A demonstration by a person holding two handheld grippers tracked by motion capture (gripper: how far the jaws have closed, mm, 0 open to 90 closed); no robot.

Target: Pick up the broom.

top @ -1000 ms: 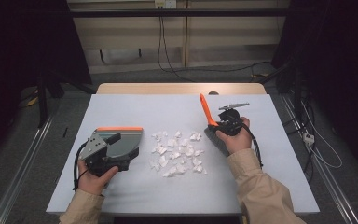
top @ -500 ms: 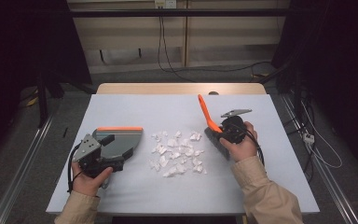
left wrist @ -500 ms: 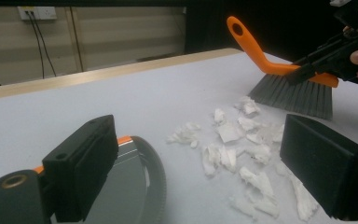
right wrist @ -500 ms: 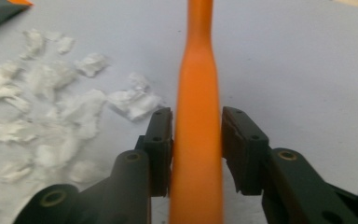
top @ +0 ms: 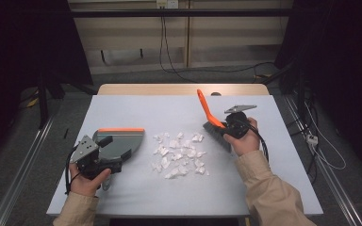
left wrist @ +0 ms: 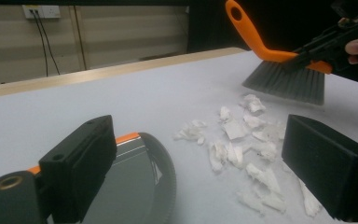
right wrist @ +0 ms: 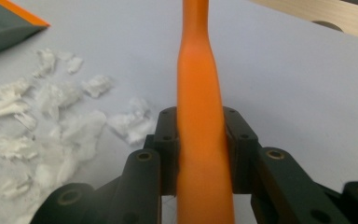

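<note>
An orange-handled brush with grey bristles stands just right of a pile of torn white paper scraps. My right gripper is shut on the orange handle; its jaws have just been closing tighter on it. A grey dustpan with an orange edge lies left of the scraps. My left gripper sits over its left end. In the left gripper view the jaws stand wide apart: the left one is at the dustpan, the right one touches nothing. The brush hovers beyond the scraps.
The white table top ends in a wooden strip at the far side. Cables hang down the wall behind. Metal rails run along the floor on both sides, in dark surroundings.
The left hand has slid slightly to the left along the dustpan, which stayed put. The brush tilted a little in the right hand; the scraps lie as before.
</note>
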